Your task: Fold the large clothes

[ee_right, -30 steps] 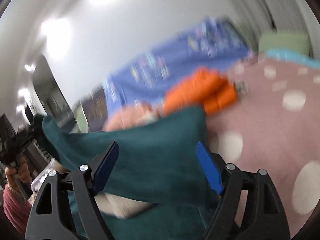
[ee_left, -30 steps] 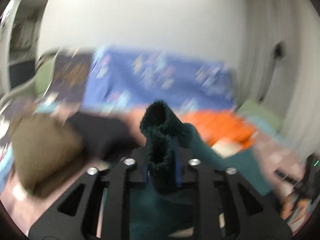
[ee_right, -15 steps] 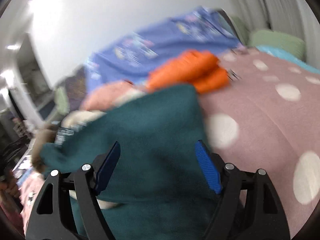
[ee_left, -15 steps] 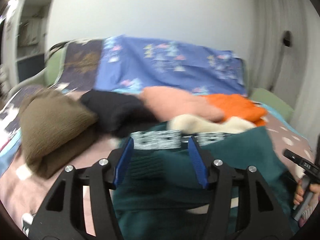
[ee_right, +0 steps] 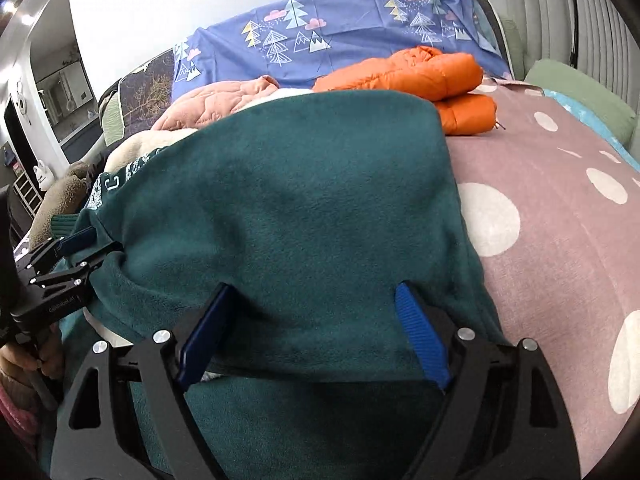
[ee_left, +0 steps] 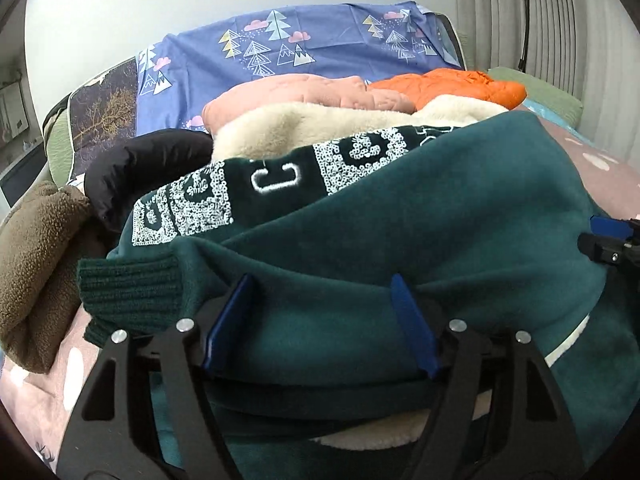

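Note:
A dark green fleece sweater [ee_left: 400, 216] with white sequin lettering lies folded over on the pink dotted bed; it fills the right wrist view [ee_right: 304, 208] too. My left gripper [ee_left: 320, 304] is open, its blue pads apart just above the sweater's near fold, beside a ribbed cuff [ee_left: 128, 284]. My right gripper [ee_right: 312, 316] is open over the sweater's near right part. Each gripper shows in the other's view: the right one at the right edge [ee_left: 612, 240], the left one at the left edge [ee_right: 68, 264].
Behind the sweater lie a cream fleece [ee_left: 320, 124], a pink quilted jacket [ee_left: 296, 92], an orange puffer jacket [ee_right: 416, 72], a black jacket [ee_left: 136, 168] and a brown fleece [ee_left: 36, 248]. Pink dotted bedspread [ee_right: 560, 208] spreads to the right. A blue tree-print sheet [ee_left: 320, 40] covers the headboard.
My left gripper has let go of the green cuff and opened. The sweater half has come down flat over the rest. Both grippers have lowered toward the sweater.

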{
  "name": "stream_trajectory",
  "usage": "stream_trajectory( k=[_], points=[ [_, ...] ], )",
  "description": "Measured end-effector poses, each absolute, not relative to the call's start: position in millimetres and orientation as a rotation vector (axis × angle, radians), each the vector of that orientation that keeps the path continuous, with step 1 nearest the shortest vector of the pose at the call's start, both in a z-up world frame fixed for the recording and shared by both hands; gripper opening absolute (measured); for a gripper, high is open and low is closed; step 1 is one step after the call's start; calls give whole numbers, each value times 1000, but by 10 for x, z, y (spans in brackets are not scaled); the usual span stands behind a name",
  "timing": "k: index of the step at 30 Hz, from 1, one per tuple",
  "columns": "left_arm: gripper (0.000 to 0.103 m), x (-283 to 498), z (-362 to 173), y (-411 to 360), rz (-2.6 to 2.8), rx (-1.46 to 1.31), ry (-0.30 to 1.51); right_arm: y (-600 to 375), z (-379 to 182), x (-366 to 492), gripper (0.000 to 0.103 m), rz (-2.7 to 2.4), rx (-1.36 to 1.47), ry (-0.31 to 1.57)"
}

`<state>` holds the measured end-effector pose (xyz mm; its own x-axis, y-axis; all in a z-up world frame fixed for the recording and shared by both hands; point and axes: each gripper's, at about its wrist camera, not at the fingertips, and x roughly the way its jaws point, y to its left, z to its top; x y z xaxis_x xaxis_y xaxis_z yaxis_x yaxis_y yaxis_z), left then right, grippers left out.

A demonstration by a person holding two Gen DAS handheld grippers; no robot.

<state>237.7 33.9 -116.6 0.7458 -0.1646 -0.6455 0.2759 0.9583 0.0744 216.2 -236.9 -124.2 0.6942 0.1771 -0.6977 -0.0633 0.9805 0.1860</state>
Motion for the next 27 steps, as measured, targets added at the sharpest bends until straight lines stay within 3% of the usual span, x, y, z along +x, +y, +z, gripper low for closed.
stream_trajectory(
  k=[15, 17, 18, 20, 22, 25, 27],
  points=[
    [75, 2339, -1213, 341, -226, 174, 682, -2208, -1304, 2210, 91, 70, 85, 832],
    [75, 2315, -1166, 312, -201, 201, 671, -2174, -1216, 2163, 90, 17, 67, 855],
    [75, 2294, -1136, 303, -190, 212, 661, -2148, -1109, 2114, 82, 3, 77, 856],
    [65, 2204, -1003, 306, -207, 182, 625, -2097, -857, 2017, 74, 52, 107, 803],
    [44, 2172, -809, 385, -305, 46, 605, -1971, -574, 2001, 66, 69, 52, 711],
    [18, 2260, -612, 419, -307, -17, 603, -1858, -378, 2189, 64, 70, 18, 660],
    [16, 2403, -692, 378, -305, 32, 638, -1889, -479, 2395, 63, 75, 76, 703]
  ],
)
